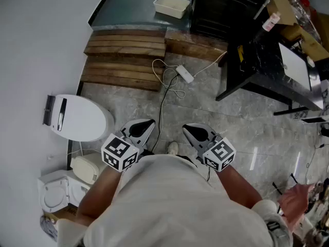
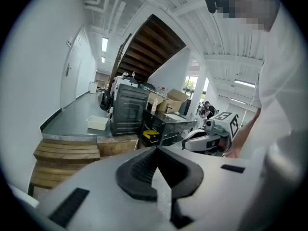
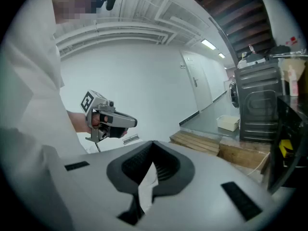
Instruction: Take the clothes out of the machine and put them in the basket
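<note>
Hovering side by side before the person's chest, the left tongs (image 1: 146,126) and right tongs (image 1: 191,131) are both clenched, nothing between them. The dark machine (image 1: 226,6) stands at the floor's far edge, past the wooden planks (image 1: 126,60), a white tub (image 1: 171,5) just left of it.

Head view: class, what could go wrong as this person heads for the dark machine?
1. The white power strip and its loose cables lie across the floor ahead: a likely trip.
2. The wooden slatted step near the dark machine could catch a foot.
3. Both the left gripper and the right gripper are shut; they need opening before any clothes can be gripped.
</note>
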